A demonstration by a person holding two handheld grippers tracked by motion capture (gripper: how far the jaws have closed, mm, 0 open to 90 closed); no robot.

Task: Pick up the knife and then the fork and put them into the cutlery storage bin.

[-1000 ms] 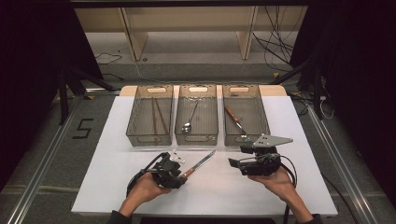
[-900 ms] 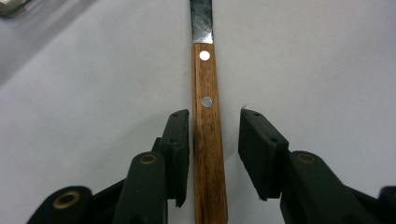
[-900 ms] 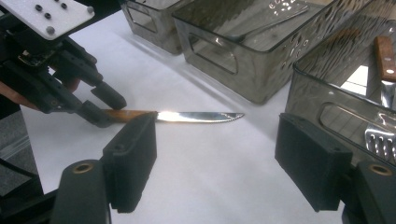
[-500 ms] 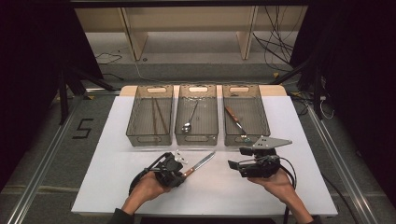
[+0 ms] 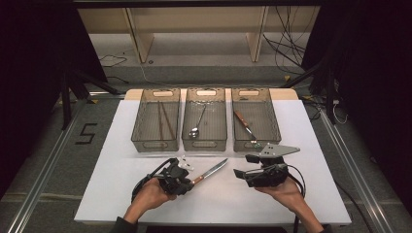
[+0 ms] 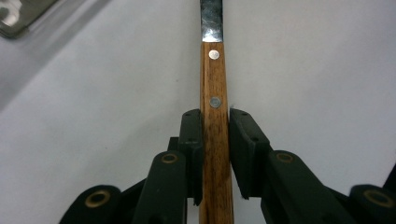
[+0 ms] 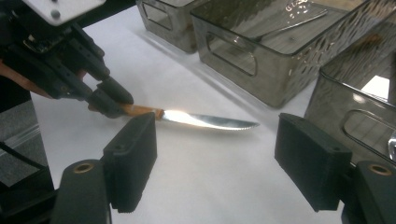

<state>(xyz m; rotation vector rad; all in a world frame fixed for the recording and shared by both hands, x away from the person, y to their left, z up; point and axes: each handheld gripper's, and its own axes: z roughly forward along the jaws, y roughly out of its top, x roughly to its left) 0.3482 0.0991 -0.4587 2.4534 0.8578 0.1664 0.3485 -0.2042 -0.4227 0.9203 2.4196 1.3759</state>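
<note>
White, matte tabletop (image 5: 121,194): the left gripper (image 6: 215,140) has just clamped the knife (image 6: 215,107) by its riveted wooden handle; the right gripper (image 7: 224,163) gapes empty.

Bright white table (image 5: 121,194), dark surroundings, glare on knife blade (image 7: 205,120), soft focus

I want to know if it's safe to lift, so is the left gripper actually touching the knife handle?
Touching. In the left gripper view the left gripper has just been closing, and both pads press against the sides of the knife's wooden handle, with no gap showing.
</note>
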